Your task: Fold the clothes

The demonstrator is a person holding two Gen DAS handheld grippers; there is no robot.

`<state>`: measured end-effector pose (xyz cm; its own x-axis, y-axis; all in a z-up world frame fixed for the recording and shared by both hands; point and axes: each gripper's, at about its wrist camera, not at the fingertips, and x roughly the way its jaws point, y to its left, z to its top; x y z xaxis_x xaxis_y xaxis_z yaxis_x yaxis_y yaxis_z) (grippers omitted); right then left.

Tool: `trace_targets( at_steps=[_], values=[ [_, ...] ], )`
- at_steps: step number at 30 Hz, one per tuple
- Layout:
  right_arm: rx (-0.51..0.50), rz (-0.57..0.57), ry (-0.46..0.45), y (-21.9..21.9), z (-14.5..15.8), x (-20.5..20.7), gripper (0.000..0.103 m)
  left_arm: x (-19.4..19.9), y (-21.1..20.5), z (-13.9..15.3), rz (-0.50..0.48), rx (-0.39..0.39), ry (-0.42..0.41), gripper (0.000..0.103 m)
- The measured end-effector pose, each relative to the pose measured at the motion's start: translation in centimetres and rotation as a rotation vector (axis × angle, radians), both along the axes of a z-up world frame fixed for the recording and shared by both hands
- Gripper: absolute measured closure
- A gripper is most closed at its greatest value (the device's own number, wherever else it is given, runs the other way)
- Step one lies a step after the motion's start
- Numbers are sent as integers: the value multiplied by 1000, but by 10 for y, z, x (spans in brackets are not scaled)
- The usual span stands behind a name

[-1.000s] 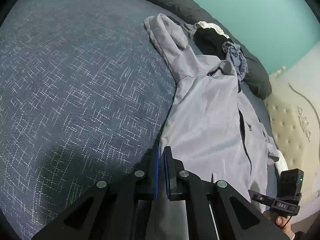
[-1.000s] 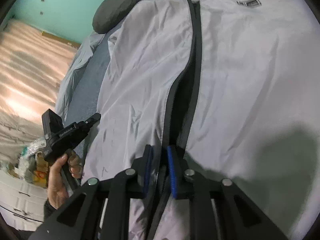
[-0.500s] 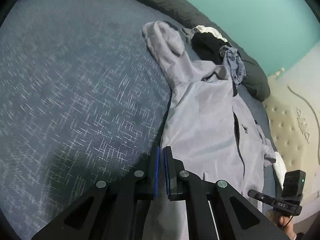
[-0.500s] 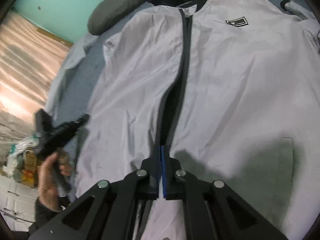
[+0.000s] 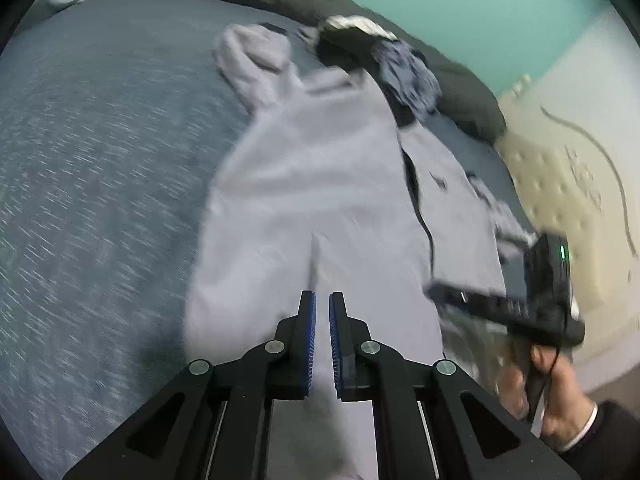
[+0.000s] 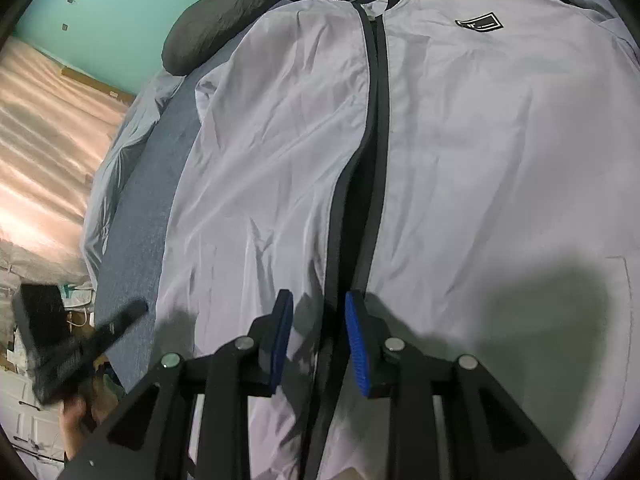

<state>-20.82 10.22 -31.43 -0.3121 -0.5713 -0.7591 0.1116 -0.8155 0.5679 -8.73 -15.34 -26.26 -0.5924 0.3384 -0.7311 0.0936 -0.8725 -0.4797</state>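
A light grey zip-up jacket (image 5: 304, 184) lies front up and spread flat on the blue-grey bed cover (image 5: 100, 160). One sleeve reaches toward the far pillow. My left gripper (image 5: 322, 308) hovers over the jacket's lower part, its blue pads almost together with nothing clearly between them; this view is motion-blurred. In the right wrist view the jacket (image 6: 480, 140) fills the frame. My right gripper (image 6: 316, 308) is open and straddles the black zipper strip (image 6: 360, 184) near the hem. A hand holds the right gripper's body (image 5: 536, 292) at the bed's right side.
A pile of dark and blue clothes (image 5: 404, 68) sits by the jacket's collar against a long dark grey pillow (image 5: 460, 76). A beige tufted headboard (image 5: 560, 168) stands to the right. A pale blue sheet (image 6: 116, 152) hangs off the bed's left edge.
The right gripper shut on the zipper edge half a second ago and has now opened. The left gripper has swung right, from the jacket's side edge to over its body.
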Motion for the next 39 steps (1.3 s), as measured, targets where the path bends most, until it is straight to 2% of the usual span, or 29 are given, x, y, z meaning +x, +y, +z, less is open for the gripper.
trace_targets(
  at_steps=[6,7,8,15,18,21,26,32,35,39],
  values=[
    [12,12,42,-2,-3,-3,78,6,15,-10,-30,-50,-37,96],
    [16,20,57,-3,-3,-2,86,7,14,-12,-28,-54,-43,96],
    [17,23,56,-4,-3,-3,89,7,13,-14,-27,-59,-49,96],
    [43,-27,39,6,2,1,101,8,10,-28,-30,-101,-103,96],
    [1,-19,73,10,19,1,101,10,10,-36,-39,-113,-126,96],
    [46,-5,68,6,26,-4,101,10,10,-39,-40,-114,-137,96],
    [108,7,12,8,13,0,100,12,9,-42,-48,-130,-147,96],
    [64,-21,-18,12,-5,0,99,17,4,-46,-52,-132,-157,94],
    [50,-26,-22,9,-4,-2,93,19,2,-46,-50,-126,-158,94],
    [23,-51,-23,15,-2,-1,79,21,0,-46,-48,-119,-158,94]
  ],
)
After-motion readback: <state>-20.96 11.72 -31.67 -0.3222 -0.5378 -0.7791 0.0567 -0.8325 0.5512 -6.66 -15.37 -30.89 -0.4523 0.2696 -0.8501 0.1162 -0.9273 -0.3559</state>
